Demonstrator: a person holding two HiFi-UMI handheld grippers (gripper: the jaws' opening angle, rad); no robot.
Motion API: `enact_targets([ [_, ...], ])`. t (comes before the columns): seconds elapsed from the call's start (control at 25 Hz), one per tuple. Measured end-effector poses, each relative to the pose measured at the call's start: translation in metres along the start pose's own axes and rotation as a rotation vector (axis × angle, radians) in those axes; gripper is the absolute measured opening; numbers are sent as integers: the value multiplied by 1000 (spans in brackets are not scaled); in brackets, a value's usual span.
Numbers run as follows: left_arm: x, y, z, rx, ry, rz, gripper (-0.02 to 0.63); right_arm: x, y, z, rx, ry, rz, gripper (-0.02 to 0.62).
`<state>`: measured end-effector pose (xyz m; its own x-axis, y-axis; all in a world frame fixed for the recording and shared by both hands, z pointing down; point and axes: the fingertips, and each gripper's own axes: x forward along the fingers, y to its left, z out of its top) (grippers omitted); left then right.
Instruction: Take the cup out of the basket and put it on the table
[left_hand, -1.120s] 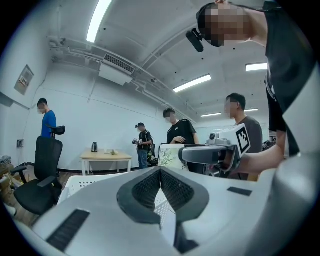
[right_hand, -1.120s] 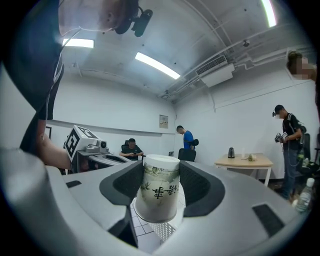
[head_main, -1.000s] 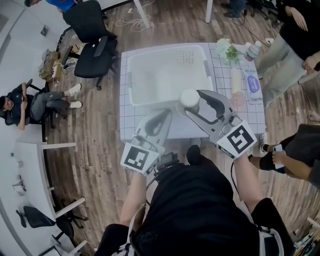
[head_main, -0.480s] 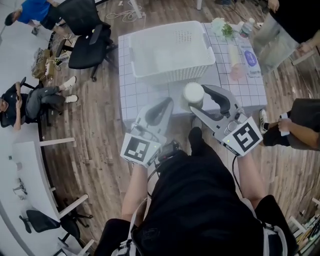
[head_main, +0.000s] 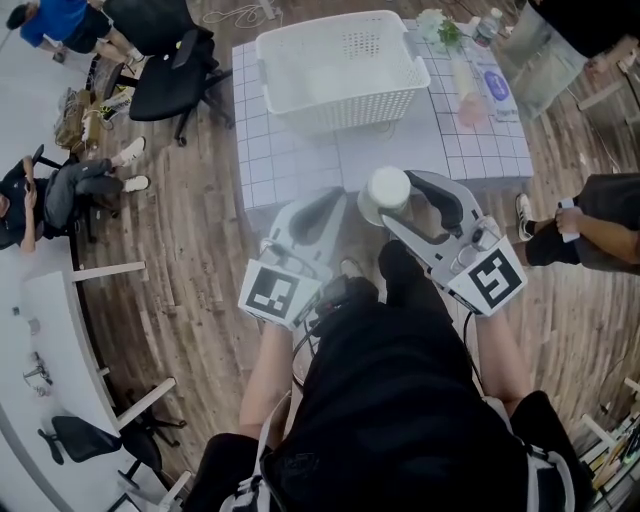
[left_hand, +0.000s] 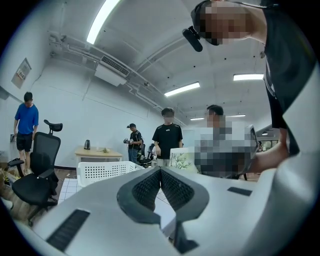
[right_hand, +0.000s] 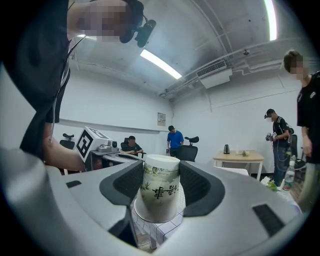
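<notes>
Nearest the person's body, the left gripper (head_main: 322, 205) hung with its jaws pressed together and nothing between them; the ribbed pads (left_hand: 150, 187) met along one line. Just to its right, the right gripper (head_main: 392, 200) had its jaws closed on the cup (head_main: 388, 187), gripping it on both flanks. This was a pale paper cup with green leaves and dark characters printed on its side.

The cup was over the near edge of the table (head_main: 290, 160), whose white gridded top showed beneath it in the right gripper view (whether its base touched that top could not be told). It was outside the basket (head_main: 335, 105) and well apart from it.

The basket, white with perforated walls, stood farther back on the table, toward the far edge. Beyond its right side, near the table's far right corner, was a small green plant (head_main: 443, 28). Left of the table, a black office chair (head_main: 165, 75) stood on the wooden floor (head_main: 190, 250).
</notes>
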<state>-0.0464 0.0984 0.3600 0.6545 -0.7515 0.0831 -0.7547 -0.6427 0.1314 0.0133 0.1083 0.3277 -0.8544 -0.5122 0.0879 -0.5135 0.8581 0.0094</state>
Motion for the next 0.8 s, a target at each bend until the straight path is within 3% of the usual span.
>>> enact_targets([
  [0.32,-4,-26,12,-41,-48,31,11,-21,13,13,-14,-40,35,243],
  [0.8,12,-47,1,-16,6,56,11,-50,-5,2,16,-17,68,241],
])
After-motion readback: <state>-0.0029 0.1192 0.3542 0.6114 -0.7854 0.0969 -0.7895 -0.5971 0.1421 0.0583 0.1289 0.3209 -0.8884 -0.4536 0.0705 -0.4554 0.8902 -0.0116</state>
